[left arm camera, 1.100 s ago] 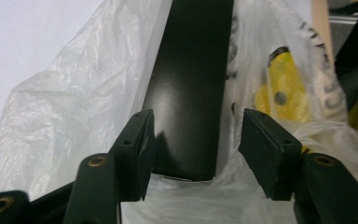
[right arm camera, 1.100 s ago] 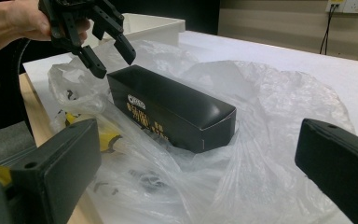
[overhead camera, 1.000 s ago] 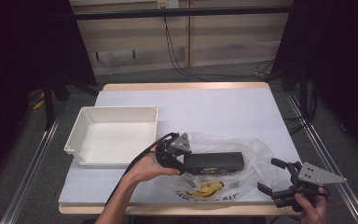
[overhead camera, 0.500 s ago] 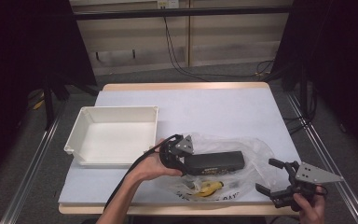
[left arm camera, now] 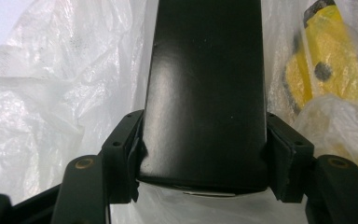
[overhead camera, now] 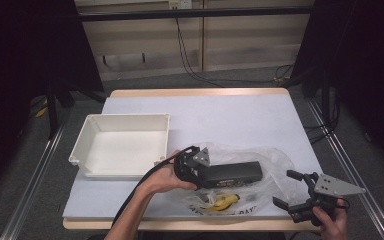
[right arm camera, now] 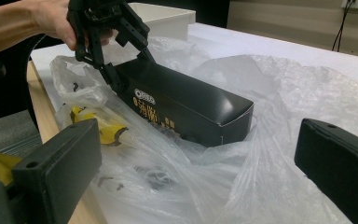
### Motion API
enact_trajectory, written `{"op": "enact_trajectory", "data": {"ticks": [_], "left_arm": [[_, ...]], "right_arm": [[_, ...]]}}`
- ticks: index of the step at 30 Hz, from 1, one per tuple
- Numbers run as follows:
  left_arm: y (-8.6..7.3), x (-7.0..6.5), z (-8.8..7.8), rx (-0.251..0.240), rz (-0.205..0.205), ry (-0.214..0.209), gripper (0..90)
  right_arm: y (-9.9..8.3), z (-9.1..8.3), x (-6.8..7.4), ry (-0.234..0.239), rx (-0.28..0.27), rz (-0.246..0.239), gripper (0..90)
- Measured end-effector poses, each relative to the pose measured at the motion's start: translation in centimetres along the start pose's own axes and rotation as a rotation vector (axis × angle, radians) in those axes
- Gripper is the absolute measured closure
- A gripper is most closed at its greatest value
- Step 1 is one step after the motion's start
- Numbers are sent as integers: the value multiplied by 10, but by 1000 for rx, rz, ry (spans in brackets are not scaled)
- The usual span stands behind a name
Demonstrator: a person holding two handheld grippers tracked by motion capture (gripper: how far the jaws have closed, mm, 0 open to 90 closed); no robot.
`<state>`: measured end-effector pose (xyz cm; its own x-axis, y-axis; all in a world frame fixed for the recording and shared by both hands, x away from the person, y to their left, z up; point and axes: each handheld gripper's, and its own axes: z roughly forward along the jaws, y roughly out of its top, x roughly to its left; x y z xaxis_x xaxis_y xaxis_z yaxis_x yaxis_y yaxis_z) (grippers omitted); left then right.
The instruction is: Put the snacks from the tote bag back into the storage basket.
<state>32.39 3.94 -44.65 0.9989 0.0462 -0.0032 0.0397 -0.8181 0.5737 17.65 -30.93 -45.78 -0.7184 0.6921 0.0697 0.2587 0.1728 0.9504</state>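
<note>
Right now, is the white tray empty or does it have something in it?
Empty. The white tray shows only its bare white floor in the high view, with nothing lying inside its walls.

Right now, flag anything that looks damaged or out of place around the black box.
Nothing looks damaged or spilled. The black box lies on the crumpled clear plastic bag, gripped at one end by the left gripper. The right gripper is open beside the bag.

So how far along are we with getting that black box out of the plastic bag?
Done: the left claw is shut on the end of the black box. In hand: the box lies half inside the plastic bag, not lifted clear. The right claw waits open at the bag's edge. Left: pulling it free, perhaps into the white tray, which holds nothing; the banana stays bagged.
</note>
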Motion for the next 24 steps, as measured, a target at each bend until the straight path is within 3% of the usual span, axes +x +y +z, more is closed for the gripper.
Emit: {"op": "enact_trajectory", "data": {"ticks": [8, 11, 12, 20, 24], "left_arm": [[0, 2, 5, 8, -21, 2, 410], [1, 5, 3, 16, -30, -32, 417], [1, 3, 4, 7, -34, -4, 418], [3, 2, -6, -19, -25, -26, 425], [5, 0, -12, -51, -33, -17, 426]], "right_arm": [[-1, -1, -1, -6, 2, 5, 0], [-1, 0, -1, -8, 2, 6, 0], [-1, 0, 0, -7, 3, 8, 0], [-1, -2, -1, -12, -4, 8, 0], [-1, -3, -1, -11, -8, 6, 0]]}}
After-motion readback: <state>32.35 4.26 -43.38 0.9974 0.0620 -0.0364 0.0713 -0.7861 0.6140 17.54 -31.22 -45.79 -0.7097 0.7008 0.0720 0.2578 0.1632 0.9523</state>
